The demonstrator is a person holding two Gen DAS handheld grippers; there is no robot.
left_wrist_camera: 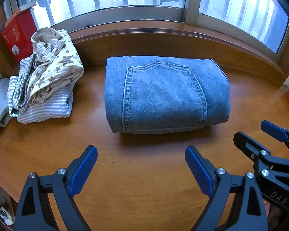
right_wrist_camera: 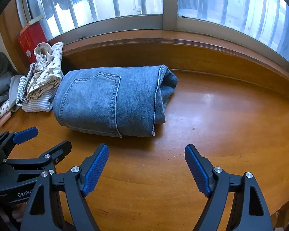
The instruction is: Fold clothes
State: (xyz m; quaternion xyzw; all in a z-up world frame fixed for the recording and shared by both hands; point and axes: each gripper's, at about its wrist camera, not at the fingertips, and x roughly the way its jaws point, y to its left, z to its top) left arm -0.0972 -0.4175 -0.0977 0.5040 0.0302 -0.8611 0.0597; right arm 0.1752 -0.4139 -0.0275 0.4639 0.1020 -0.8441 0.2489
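Both tongs stand wide open and hold nothing. The left gripper [left_wrist_camera: 141,170] hangs over bare wood of the table [left_wrist_camera: 144,192], and the right gripper [right_wrist_camera: 146,170] hangs just beside it on the right side, also over bare wood. No cloth is between the blue pads of either one.

Just ahead of both tongs, a little apart from the fingertips, lie the jeans [left_wrist_camera: 163,94]. They are already folded into a compact, thick packet with the back pocket on top. From the right gripper one sees the layered open end of the packet on its right side. I judge that this piece is finished.

Further to the left of the left gripper, beside the jeans but not touching them, is the pile of light clothes [left_wrist_camera: 46,80]: a star-printed piece lies crumpled on top of striped ones. It looks loose, so I judge it is still to fold. Behind this pile stands a red box [left_wrist_camera: 17,36] at the window [left_wrist_camera: 144,13].
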